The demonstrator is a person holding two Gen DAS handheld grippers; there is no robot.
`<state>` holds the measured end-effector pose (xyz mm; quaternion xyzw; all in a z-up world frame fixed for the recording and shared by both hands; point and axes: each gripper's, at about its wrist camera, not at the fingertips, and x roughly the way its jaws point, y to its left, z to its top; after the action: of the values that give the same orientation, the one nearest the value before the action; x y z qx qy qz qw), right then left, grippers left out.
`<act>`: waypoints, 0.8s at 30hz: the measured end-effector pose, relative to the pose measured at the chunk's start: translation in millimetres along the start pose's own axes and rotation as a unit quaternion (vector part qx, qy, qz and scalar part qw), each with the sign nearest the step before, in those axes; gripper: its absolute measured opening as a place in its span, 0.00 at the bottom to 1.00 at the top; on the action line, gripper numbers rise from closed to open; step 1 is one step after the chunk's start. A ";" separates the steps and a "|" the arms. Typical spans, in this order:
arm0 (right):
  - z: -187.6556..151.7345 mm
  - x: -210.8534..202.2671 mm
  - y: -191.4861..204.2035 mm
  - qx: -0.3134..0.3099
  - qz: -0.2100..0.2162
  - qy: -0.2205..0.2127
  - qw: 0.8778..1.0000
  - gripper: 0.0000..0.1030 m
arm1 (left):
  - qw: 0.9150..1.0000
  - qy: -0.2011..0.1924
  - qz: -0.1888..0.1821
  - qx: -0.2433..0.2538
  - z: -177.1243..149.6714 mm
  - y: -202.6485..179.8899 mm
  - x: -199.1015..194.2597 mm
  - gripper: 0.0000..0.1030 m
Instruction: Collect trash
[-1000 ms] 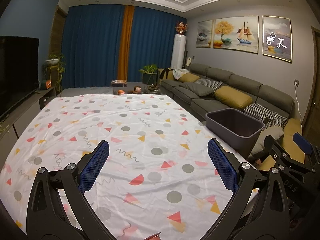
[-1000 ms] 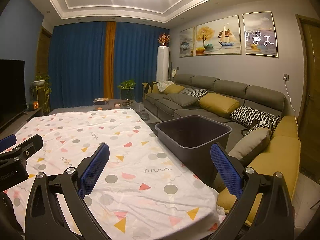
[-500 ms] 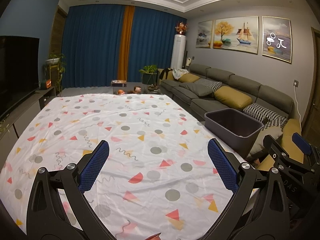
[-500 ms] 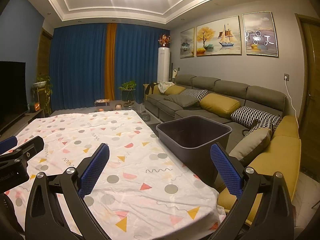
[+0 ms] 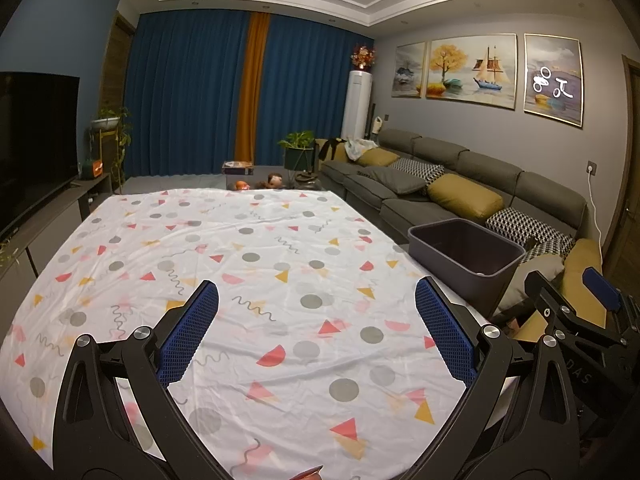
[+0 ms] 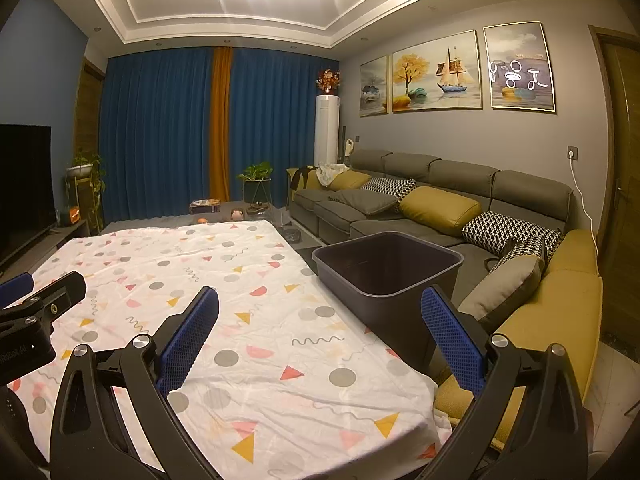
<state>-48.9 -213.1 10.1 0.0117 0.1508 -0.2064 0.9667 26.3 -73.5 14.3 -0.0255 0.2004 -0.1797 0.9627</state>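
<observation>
A dark grey bin (image 5: 466, 254) (image 6: 386, 270) stands beside the right edge of the table, its top about level with the tabletop. The table carries a white cloth (image 5: 248, 280) (image 6: 224, 320) printed with coloured dots and triangles. My left gripper (image 5: 318, 332) hovers open over the near middle of the cloth, nothing between its blue pads. My right gripper (image 6: 320, 344) is open too, above the table's right edge, with the bin just ahead on the right. A small reddish thing (image 5: 308, 474) peeks in at the bottom edge of the left wrist view; I cannot tell what it is.
A long grey sofa (image 6: 440, 208) with yellow and patterned cushions runs along the right wall behind the bin. A television (image 5: 32, 140) on a low cabinet lines the left wall. Plants, a low table with small items and blue curtains stand beyond the far table end.
Both views have drifted very slightly; the bin sits a touch lower and nearer in the frames. Both grippers stay open and hold nothing.
</observation>
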 end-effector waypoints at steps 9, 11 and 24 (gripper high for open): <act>0.8 -1.2 -1.2 0.001 0.000 0.000 1.000 0.95 | 1.000 0.000 0.000 -0.002 1.1 -1.0 -0.9 0.94; 0.8 -1.1 -0.8 0.001 0.000 0.000 1.000 0.95 | 1.000 0.000 0.000 -0.002 1.2 -1.1 -0.8 0.94; 0.4 -2.9 -2.2 0.004 -0.001 -0.001 1.000 0.95 | 1.000 0.000 -0.003 -0.003 2.1 -0.6 -1.6 0.94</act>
<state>-52.2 -214.0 11.4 0.0150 0.1490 -0.2077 0.9667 25.6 -73.5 16.8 -0.0291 0.2012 -0.1821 0.9620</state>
